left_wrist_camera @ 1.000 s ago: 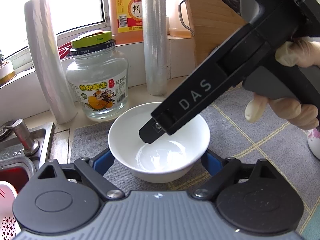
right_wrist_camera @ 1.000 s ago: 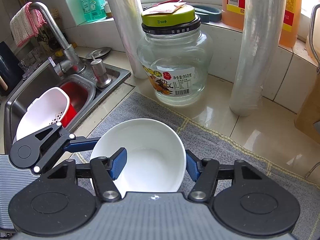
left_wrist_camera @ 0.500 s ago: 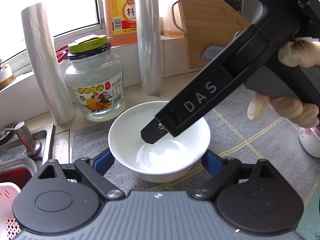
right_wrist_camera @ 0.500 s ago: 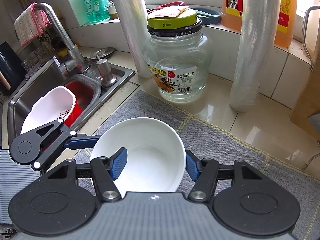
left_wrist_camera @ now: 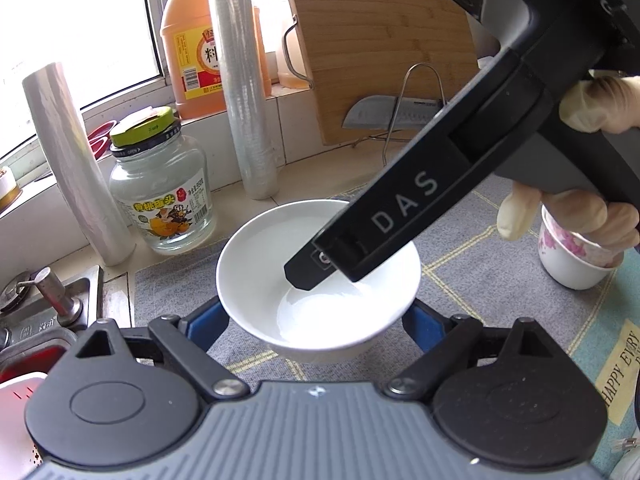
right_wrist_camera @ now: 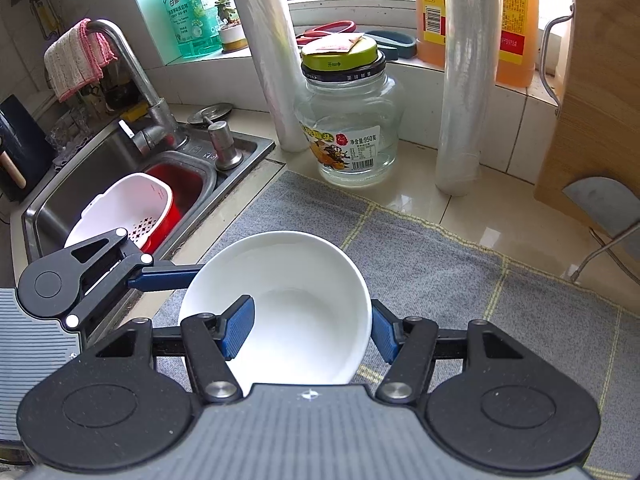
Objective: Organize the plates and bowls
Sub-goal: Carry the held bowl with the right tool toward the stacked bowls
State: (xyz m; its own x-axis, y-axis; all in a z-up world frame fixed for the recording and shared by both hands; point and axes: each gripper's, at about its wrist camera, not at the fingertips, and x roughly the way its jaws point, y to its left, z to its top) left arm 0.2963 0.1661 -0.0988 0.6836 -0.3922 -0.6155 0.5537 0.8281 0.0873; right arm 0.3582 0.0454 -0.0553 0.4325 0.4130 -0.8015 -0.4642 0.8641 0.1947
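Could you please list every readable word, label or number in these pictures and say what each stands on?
"DAS": black body of the right hand-held gripper.
"950克": label of the clear glass jar with a green lid.
"HAPPY EVERY": yellow patch on the grey woven mat.
"料": label of the orange plastic jug.
Other label print: too small to read.

1. The left gripper (left_wrist_camera: 316, 320) has a ribbed grey housing at six o'clock of the left wrist view, two round black pivot discs, black linkage arms with silver screws, and blue finger pads (left_wrist_camera: 202, 320).
2. The right gripper (right_wrist_camera: 310, 330) is built alike; its ribbed blue fingers (right_wrist_camera: 238, 330) hang on black links.
3. Toward two o'clock of the left wrist view, its black body bears grey letters "DAS".
4. The hand (left_wrist_camera: 600, 216) on it wears a pale thin glove.
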